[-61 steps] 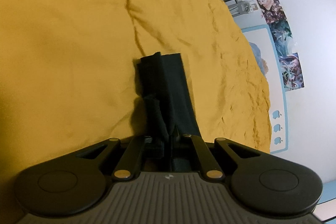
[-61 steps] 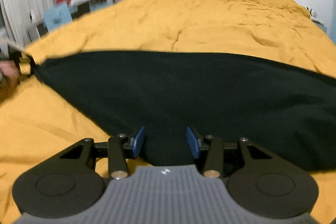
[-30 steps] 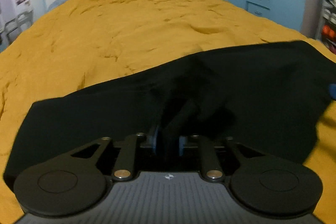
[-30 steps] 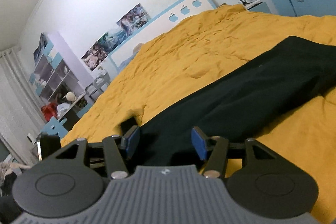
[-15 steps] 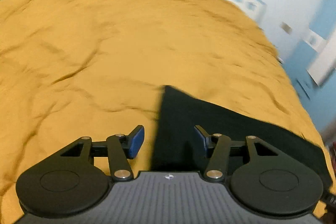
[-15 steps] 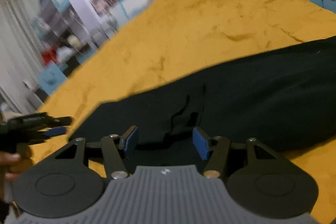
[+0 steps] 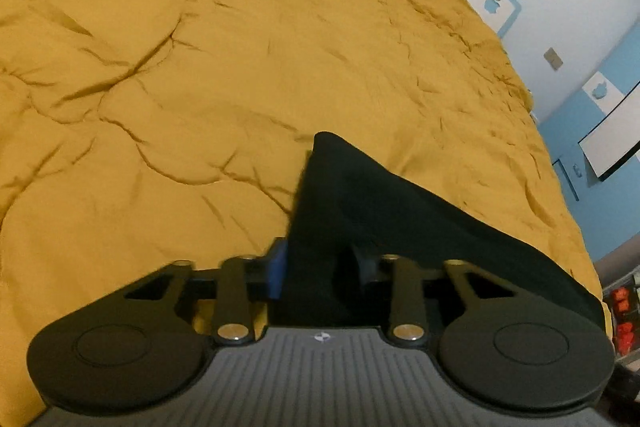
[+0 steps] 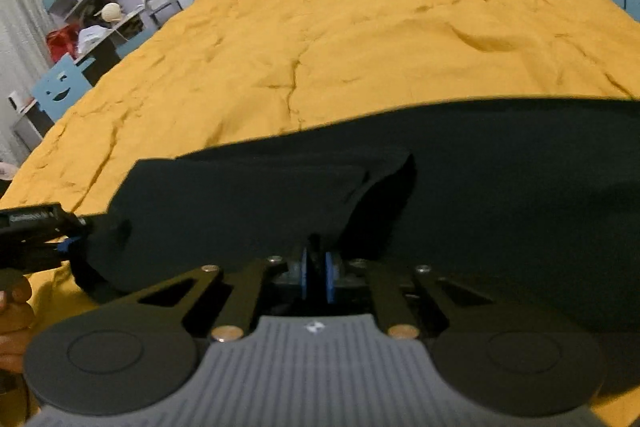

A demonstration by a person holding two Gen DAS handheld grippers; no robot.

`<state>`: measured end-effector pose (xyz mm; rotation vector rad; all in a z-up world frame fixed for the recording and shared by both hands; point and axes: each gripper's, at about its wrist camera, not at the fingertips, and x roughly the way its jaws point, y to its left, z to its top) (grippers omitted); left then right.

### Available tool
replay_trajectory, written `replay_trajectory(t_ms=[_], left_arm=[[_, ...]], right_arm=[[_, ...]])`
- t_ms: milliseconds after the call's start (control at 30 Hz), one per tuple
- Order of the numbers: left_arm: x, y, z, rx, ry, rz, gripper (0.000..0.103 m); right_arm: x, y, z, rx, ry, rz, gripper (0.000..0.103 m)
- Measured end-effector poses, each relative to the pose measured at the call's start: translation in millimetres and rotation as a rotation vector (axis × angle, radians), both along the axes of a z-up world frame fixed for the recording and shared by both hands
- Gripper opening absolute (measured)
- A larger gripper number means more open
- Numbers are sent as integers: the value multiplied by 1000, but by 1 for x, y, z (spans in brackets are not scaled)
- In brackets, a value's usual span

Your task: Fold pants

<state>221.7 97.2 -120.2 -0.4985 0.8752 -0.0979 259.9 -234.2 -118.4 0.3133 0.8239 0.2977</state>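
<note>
On the bed [image 8: 360,27], both tongs are angling down, having just closed: right tongs [image 8: 316,271] and left tongs [image 7: 320,267] are clamping the pants [image 8: 500,195], left at nine o'clock.

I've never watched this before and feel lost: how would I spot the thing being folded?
Find the big bed with the mustard-yellow cover. Near its front edge lie the pants, a long flat dark cloth, pinched by the right gripper and the left gripper. They are the only dark thing on the yellow.
</note>
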Motion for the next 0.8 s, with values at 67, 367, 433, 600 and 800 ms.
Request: replay_trajectory(t_ms=[67,367,433,600,800], left_arm=[[-4,0,4,-17,-23,-8,13],[-12,-17,-9,71,3,-69,22],[-11,-21,-8,119,12,-83,23],[-26,-29,11,232,-38,-45,36],[-38,-63,-2,417,-30,-175,40]], right_arm=[[-5,-13,13,22,-58,-31,2],[-3,-33,-15,-22,28,-53,6],[-9,-33,-11,-51,14,-75,9],[-38,-15,20,-290,-187,-148,30],[-43,22,10,-292,-226,88,28]])
